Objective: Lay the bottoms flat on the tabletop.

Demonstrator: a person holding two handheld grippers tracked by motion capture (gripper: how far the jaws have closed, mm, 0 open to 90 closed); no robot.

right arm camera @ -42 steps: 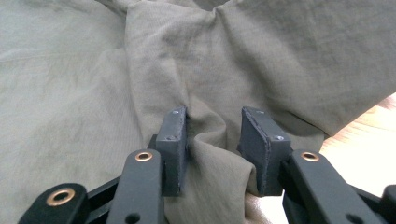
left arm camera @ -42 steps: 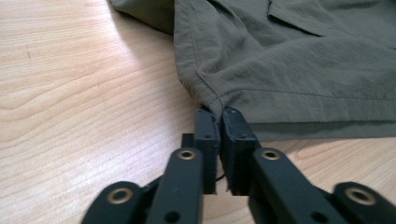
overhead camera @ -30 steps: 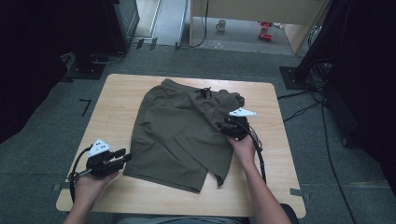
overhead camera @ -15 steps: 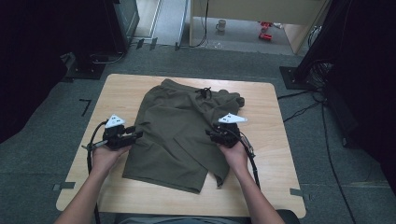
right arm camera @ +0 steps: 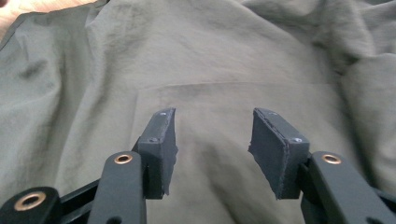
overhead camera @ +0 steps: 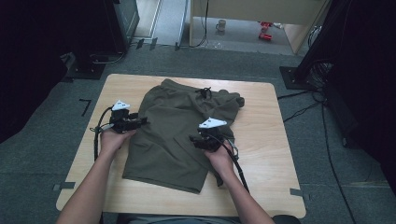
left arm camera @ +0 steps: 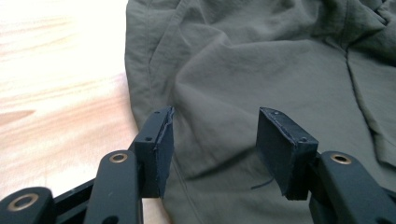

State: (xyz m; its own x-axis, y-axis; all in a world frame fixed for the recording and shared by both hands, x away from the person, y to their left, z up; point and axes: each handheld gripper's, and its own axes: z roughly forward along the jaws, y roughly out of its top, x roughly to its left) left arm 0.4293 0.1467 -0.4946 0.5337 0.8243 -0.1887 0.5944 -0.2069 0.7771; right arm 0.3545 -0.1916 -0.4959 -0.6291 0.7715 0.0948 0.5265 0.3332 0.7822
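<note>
You are mid-fold on the olive shorts (overhead camera: pixel 175 135), which lie on the table (overhead camera: pixel 261 154). Your left gripper (overhead camera: pixel 140 121) and right gripper (overhead camera: pixel 192 140) gape wide, empty. Next, probably pinch the left edge; layers are hard to read.

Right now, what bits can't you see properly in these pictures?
- Far floor, high view: the small red things and the mug are too small to make out properly.
- Shorts, both gripper views: their edges are cut off by the frame.
- Table under the shorts: hidden by the cloth.
- Drawstring, high view: too small to tell whether it is knotted.
</note>
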